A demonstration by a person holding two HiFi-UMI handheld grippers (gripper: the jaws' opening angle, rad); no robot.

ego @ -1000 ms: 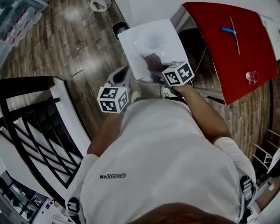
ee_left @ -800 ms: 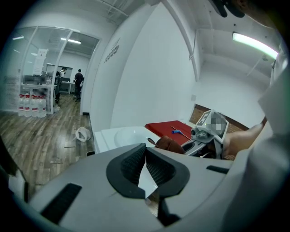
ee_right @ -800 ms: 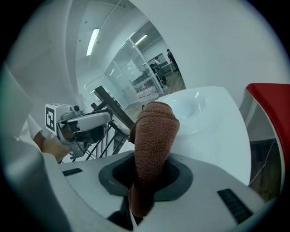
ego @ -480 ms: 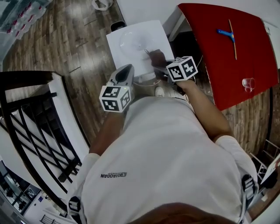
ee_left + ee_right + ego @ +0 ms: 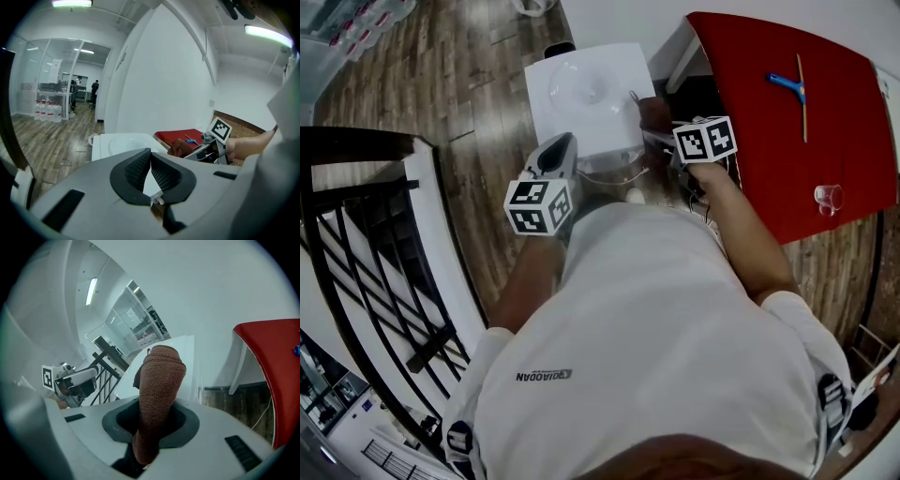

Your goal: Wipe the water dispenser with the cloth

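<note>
The white water dispenser (image 5: 586, 94) stands by the wall, its flat top with a round dish facing up; it also shows as a white box (image 5: 119, 143) and as a white slab (image 5: 161, 362). A brown cloth (image 5: 157, 394) sticks up between the jaws of my right gripper (image 5: 152, 427), which is shut on it. In the head view the cloth (image 5: 654, 112) lies against the dispenser's right edge, just ahead of the right gripper (image 5: 675, 141). My left gripper (image 5: 150, 173) has its jaws shut with nothing in them; it hovers at the dispenser's near left corner (image 5: 553, 159).
A red table (image 5: 787, 103) stands to the right with a blue-handled tool (image 5: 789, 84) and a clear cup (image 5: 828, 197) on it. A black stair railing (image 5: 384, 253) runs along the left. Wood floor (image 5: 459, 84) spreads left of the dispenser.
My right gripper has carried the cloth rightward from the middle of the dispenser's top to its right edge. The left gripper stayed near the dispenser's near left corner.
</note>
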